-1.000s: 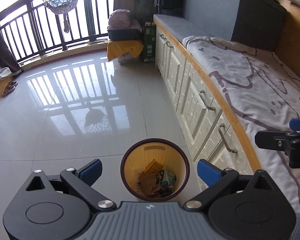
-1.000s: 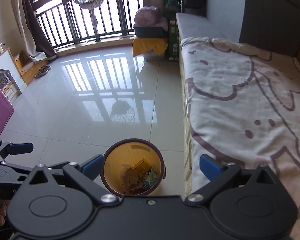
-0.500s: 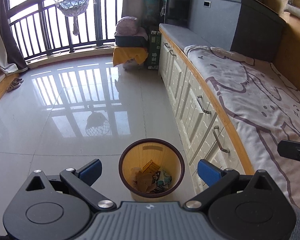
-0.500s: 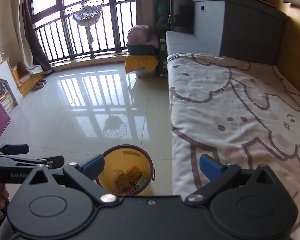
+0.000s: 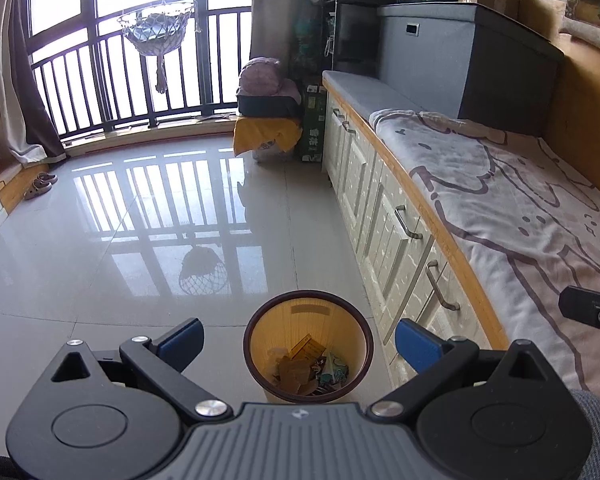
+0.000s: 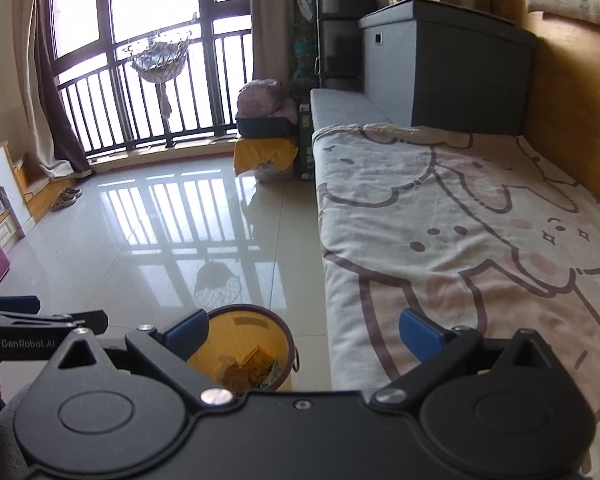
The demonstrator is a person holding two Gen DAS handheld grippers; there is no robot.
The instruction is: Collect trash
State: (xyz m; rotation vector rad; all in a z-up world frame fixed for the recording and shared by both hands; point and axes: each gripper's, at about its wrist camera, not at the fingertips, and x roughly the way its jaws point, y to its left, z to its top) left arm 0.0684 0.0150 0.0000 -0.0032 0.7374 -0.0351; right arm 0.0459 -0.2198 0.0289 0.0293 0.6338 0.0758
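Note:
A round yellow trash bin (image 5: pixel 308 316) with a dark rim stands on the tiled floor beside the bed drawers. Paper scraps and wrappers (image 5: pixel 308 368) lie at its bottom. My left gripper (image 5: pixel 298 342) hovers above the bin, open, with nothing between its blue fingertips. In the right wrist view the same trash bin (image 6: pixel 256 328) sits low and left of centre, and my right gripper (image 6: pixel 304 334) is open and empty over the edge of the bed. The left gripper's body (image 6: pixel 32 330) shows at the far left there.
A bed with a cartoon-print blanket (image 6: pixel 460 232) fills the right side, over white drawers (image 5: pixel 396 236). Glossy floor tiles (image 5: pixel 148 232) stretch to a balcony window with black railing (image 5: pixel 112 80). A yellow-draped stack (image 5: pixel 268 128) and a grey storage box (image 5: pixel 460 56) stand at the far end.
Both grippers have risen and tilted up, so the bin sits lower and smaller in each view and more of the window and far wall shows. Both stay open and empty.

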